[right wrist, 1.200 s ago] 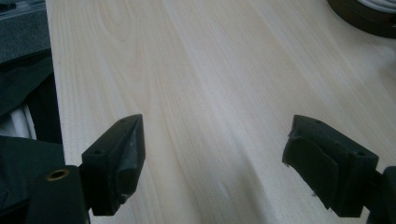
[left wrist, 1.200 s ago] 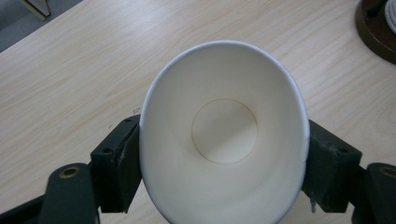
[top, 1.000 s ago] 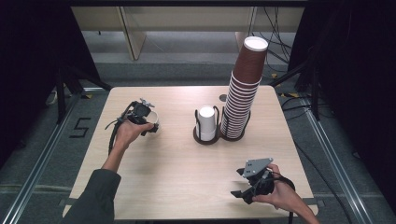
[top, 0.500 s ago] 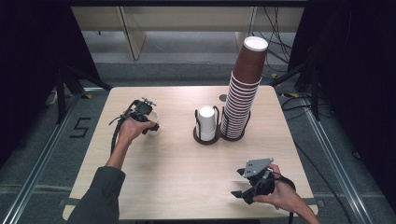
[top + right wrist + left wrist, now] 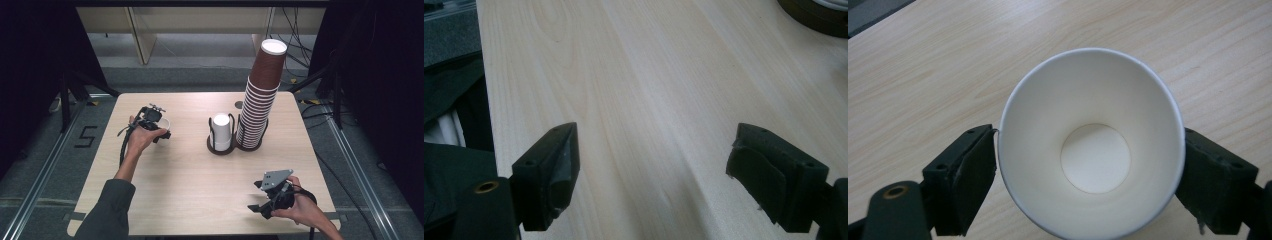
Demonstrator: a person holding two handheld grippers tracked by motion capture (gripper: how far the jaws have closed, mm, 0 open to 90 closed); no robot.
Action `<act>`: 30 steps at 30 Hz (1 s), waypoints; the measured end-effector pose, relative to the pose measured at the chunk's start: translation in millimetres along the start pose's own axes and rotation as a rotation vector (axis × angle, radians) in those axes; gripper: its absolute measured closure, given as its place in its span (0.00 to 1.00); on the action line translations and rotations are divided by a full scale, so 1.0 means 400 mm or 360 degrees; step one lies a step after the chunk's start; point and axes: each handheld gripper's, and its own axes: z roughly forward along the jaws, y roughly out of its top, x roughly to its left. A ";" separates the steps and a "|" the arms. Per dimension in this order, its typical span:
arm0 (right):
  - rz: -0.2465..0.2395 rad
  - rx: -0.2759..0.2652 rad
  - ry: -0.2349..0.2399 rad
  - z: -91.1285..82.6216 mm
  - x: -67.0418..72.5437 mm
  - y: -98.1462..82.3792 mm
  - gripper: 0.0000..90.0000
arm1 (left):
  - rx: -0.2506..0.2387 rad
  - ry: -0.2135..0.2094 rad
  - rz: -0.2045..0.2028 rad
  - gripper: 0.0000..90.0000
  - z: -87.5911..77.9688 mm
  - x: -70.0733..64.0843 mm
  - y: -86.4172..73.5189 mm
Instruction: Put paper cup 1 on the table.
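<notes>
A white paper cup (image 5: pixel 1093 150) stands upright on the wooden table (image 5: pixel 200 190), its mouth facing the left gripper view. My left gripper (image 5: pixel 1088 165) straddles it on the table's left side, seen from above as left gripper (image 5: pixel 157 125) beside the cup (image 5: pixel 163 123). Its jaws have just been opening with the cup between them; a thin gap shows at the left pad (image 5: pixel 975 175). My right gripper (image 5: pixel 255 196) rests near the front right edge. The right gripper (image 5: pixel 651 170) is open over bare wood.
A tall stack of brown paper cups (image 5: pixel 260 100) stands at the table's back middle-right. Beside it a white cup (image 5: pixel 221 131) sits upside down in a dark wire holder. The table's left edge (image 5: pixel 484 100) lies close to my right gripper's view.
The left jaws have spread apart around the white cup. Both hands have stayed nearly where they were.
</notes>
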 end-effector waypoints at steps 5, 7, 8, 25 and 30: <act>-0.0007 0.0000 0.0009 0.001 -0.001 0.000 0.23 | -0.0054 -0.0021 -0.0050 0.17 -0.007 0.015 -0.011; 0.0008 0.0003 0.0012 0.001 0.001 0.000 0.23 | -0.0066 -0.0034 -0.0060 0.16 -0.012 0.020 -0.014; 0.0007 0.0004 0.0010 0.001 0.001 0.000 0.23 | -0.0081 -0.0038 -0.0065 0.16 -0.014 0.020 -0.016; -0.0012 0.0006 0.0006 0.003 0.001 0.001 0.22 | -0.0145 -0.0049 -0.0089 0.16 -0.036 0.015 -0.074; 0.0026 0.0015 0.0021 0.005 0.004 0.000 0.22 | -0.0191 -0.0083 -0.0124 0.16 -0.047 0.020 -0.090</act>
